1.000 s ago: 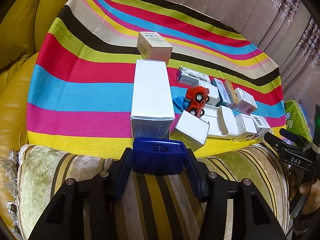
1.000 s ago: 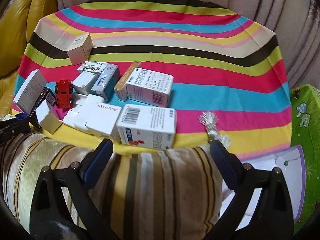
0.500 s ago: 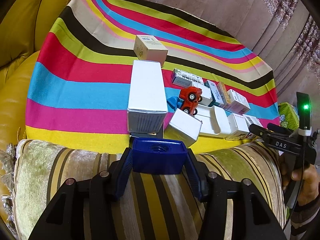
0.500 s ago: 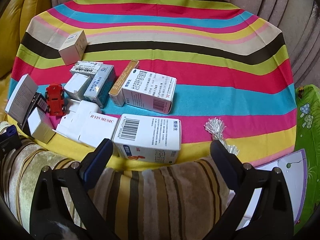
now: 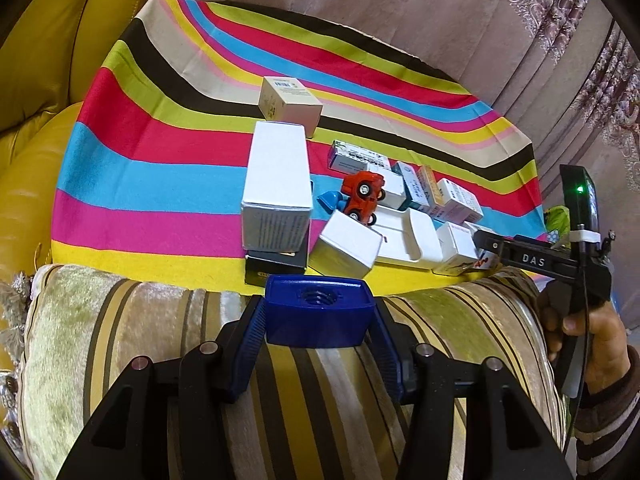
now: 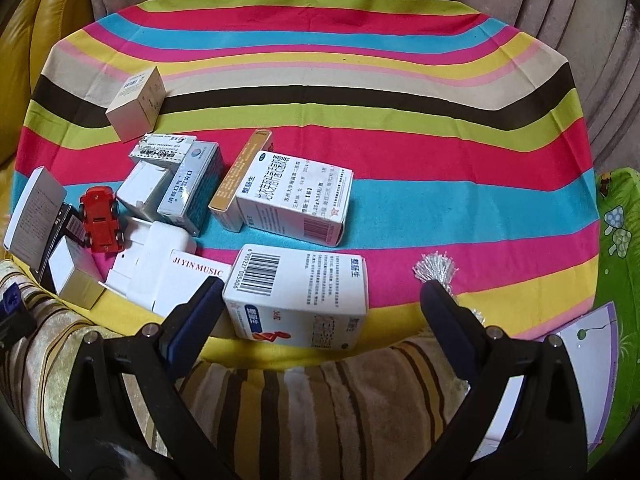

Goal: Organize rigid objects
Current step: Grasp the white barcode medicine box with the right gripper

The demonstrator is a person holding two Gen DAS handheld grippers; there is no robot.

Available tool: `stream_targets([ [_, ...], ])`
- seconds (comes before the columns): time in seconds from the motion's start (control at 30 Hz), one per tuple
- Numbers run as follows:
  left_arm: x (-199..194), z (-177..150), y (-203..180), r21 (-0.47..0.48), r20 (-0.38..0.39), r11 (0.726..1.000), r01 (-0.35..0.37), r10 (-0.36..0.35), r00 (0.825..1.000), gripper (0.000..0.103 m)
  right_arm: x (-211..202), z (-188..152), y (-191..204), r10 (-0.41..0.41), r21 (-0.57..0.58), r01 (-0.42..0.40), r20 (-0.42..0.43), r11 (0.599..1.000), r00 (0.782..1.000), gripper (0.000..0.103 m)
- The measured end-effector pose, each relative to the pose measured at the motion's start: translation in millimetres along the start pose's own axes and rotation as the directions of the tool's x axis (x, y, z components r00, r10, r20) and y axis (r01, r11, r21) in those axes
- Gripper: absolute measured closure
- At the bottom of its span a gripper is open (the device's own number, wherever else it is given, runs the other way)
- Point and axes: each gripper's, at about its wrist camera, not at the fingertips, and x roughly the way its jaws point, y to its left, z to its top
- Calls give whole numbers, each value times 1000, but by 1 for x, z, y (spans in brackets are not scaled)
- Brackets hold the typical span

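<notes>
**Blue block held, carton next**

Striped cloth point(image 6: 360, 92) carries the cluttered boxes. Left gripper point(image 5: 316, 320) clamps a blue plastic block point(image 5: 316, 312); right gripper point(image 6: 320, 312) gapes wide before the barcoded carton point(image 6: 296, 296) at the cloth's near edge. Light, crushable cardboard: pinch its long sides gently.

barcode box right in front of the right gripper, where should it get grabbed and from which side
Probably across its two long sides, coming down from above and the near edge. The barcode box lies flat, end toward the open right gripper, which looks wide enough to straddle it. Its right side is free; the music box crowds its left.
</notes>
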Motion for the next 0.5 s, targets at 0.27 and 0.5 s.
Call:
stream_targets([
  [0.27,-2,-3,-3,3,7,1000,5,-5,1000,50,-1,-4,-1,-29,5,29,4,1000,1000,10],
  [0.5,-5,-6,-6,4,14,1000,15,-15,1000,50,7,-12,-10,0,37,1,-40,999,999,29],
])
